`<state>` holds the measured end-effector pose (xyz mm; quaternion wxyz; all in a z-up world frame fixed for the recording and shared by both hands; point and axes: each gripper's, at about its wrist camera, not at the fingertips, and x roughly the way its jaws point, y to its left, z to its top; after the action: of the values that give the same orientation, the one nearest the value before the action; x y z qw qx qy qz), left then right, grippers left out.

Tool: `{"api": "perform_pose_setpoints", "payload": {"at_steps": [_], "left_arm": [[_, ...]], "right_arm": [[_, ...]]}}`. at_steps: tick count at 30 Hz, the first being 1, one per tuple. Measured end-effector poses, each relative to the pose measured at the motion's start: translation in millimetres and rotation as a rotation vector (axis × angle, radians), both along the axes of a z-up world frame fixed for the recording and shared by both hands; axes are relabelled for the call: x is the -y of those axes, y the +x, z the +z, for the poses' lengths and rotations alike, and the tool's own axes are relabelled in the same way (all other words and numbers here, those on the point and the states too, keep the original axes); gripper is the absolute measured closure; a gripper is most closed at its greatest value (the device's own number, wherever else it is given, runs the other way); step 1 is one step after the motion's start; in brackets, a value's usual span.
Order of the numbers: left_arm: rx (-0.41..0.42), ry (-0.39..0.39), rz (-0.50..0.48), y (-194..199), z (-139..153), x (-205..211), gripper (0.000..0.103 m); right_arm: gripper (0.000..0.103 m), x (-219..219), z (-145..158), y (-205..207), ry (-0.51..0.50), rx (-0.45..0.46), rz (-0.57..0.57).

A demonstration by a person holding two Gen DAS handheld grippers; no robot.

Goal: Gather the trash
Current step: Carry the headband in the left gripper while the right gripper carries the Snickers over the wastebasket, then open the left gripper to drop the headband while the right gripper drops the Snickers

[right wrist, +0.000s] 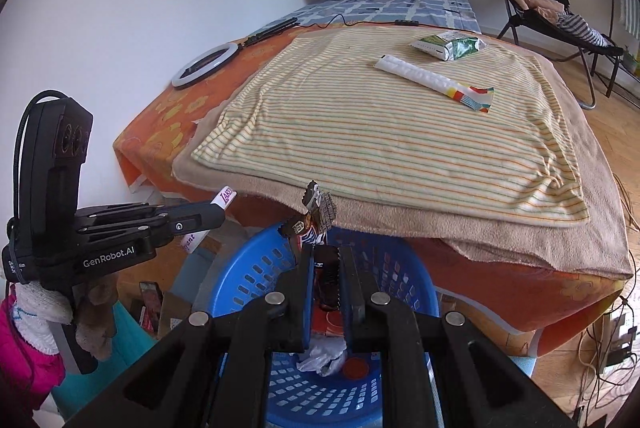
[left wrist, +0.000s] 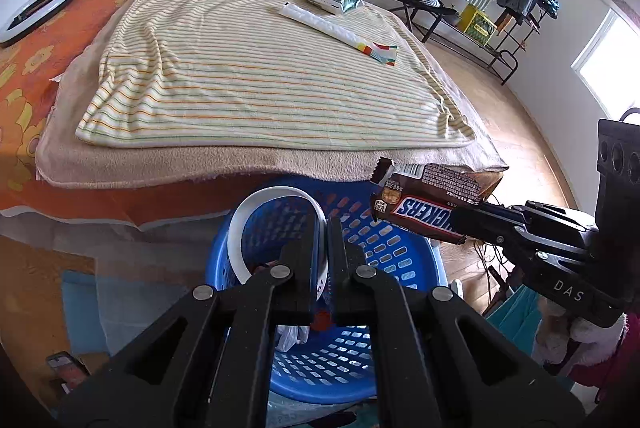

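The left gripper [left wrist: 323,228] is clamped on a white band [left wrist: 240,224]; the right gripper [right wrist: 326,260] is clamped on a chocolate bar wrapper [left wrist: 430,200]. Both hang over the blue basket [left wrist: 400,260], which already holds crumpled paper [right wrist: 322,358]. Neither piece is dropped yet. On the striped blanket [left wrist: 248,76] a white strip wrapper [left wrist: 328,26] and a green packet [left wrist: 332,0] remain uncollected.

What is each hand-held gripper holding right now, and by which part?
Left hand-held gripper: white wristband, pinched on one side. Right hand-held gripper: Snickers wrapper, gripped at one end.
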<state>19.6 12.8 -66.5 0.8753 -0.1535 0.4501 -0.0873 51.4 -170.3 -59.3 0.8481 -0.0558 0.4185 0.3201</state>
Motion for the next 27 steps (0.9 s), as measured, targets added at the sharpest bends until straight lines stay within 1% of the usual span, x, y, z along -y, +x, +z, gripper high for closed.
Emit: {"api": "perform_pose_setpoints", "payload": {"at_steps": [6, 10, 15, 21, 25, 27], "left_arm": [[-0.044, 0.001, -0.022, -3.5, -20.0, 13.7, 0.102], [-0.071, 0.019, -0.032, -3.4, -32.9, 16.9, 0.102], [-0.1, 0.041, -0.027, -1.7, -47.1, 16.9, 0.102], [-0.113, 0.074, -0.032, -0.8, -54.2, 19.5, 0.102], [-0.118, 0.094, -0.032, -1.4, -56.7, 20.7, 0.102], [-0.12, 0.102, -0.03, 0.2, -56.8, 21.6, 0.101]], "right_arm": [[0.094, 7.7, -23.1, -4.7, -0.018, -0.057, -0.016], [0.094, 6.8, -34.0, -7.1, -0.053, -0.051, -0.017], [0.094, 9.3, -48.8, -3.3, -0.071, -0.071, -0.035], [0.093, 12.5, -56.3, 2.6, -0.082, -0.081, -0.055], [0.088, 13.3, -60.4, 5.7, -0.088, -0.092, -0.068], [0.087, 13.8, -62.7, 7.6, -0.089, -0.103, -0.079]]}}
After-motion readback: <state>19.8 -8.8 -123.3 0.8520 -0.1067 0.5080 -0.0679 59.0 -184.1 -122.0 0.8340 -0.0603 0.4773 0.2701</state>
